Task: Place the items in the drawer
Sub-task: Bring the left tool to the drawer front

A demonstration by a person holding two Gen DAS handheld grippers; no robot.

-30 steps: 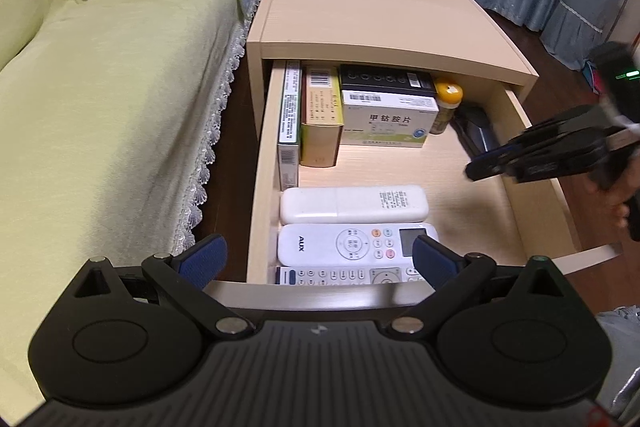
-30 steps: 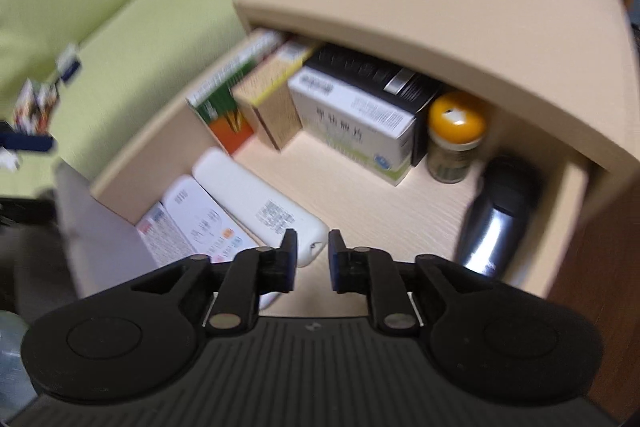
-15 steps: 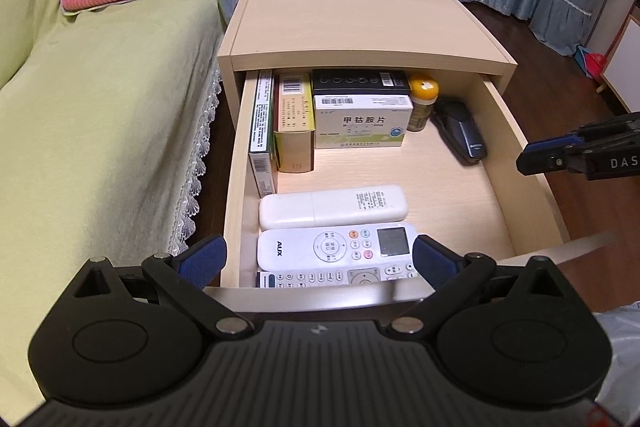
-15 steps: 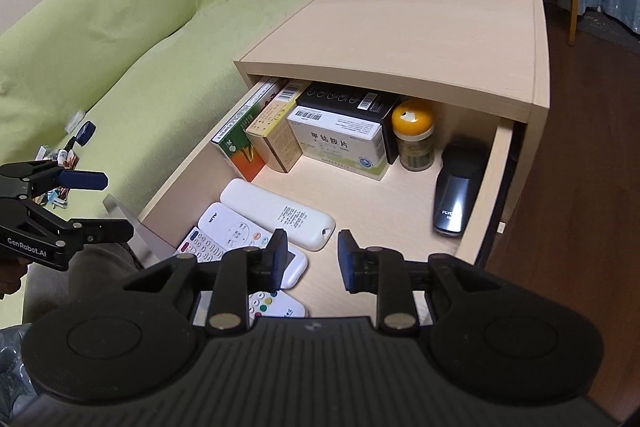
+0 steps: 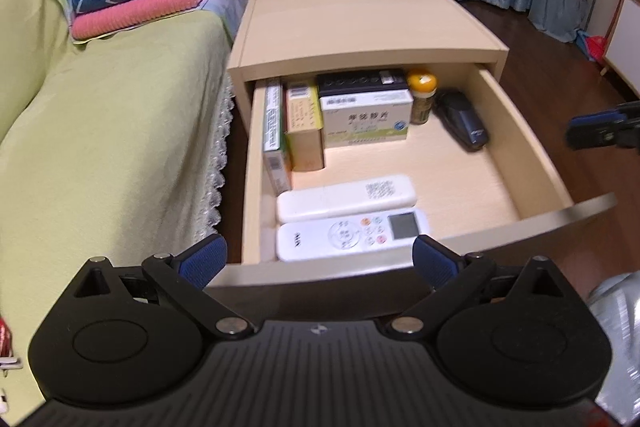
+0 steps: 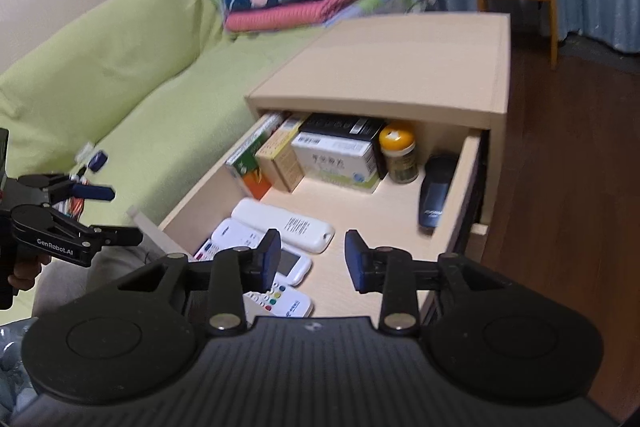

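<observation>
Pale wood forms the drawer [image 5: 516, 131], pulled out of the bedside cabinet [image 5: 360, 23]. In the left wrist view, the left gripper [image 5: 320, 259] is spread wide and empty at the drawer's front edge; two white remotes [image 5: 348, 215] lie just inside it, medicine boxes [image 5: 366, 123] and a stapler [image 5: 464, 119] at the drawer's back. In the right wrist view, the right gripper [image 6: 312, 259] hangs parted and empty above the drawer's front, over a third remote [image 6: 280, 301].
</observation>
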